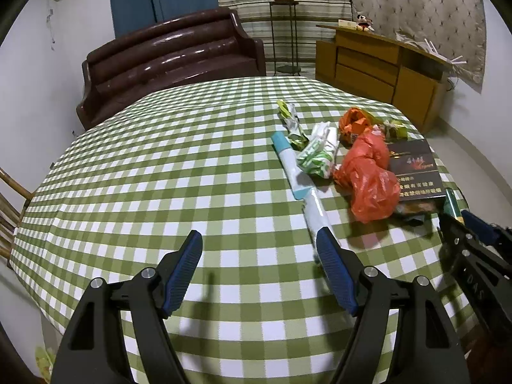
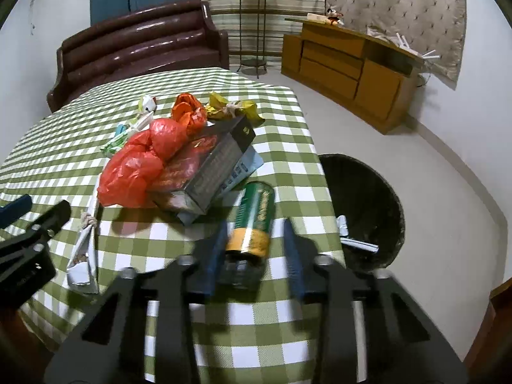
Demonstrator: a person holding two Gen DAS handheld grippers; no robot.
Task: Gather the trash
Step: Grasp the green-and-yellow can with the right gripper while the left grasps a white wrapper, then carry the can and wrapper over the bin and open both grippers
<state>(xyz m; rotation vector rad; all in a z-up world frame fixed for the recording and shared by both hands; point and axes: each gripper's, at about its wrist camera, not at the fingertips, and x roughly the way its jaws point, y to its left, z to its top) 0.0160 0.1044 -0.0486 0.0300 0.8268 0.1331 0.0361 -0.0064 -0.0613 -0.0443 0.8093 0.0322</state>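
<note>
The green can (image 2: 254,217) is seen lying on the table (image 2: 272,320) between the right gripper's (image 2: 256,240) blurred jaws; contact cannot be told. The left gripper's (image 1: 259,246) jaws are spread, empty.

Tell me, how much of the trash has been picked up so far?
Barely started. A wrapper lies in the black bin. The right gripper has a green can between its jaws. The left gripper is open. The red plastic bag, dark box and wrappers remain.
</note>
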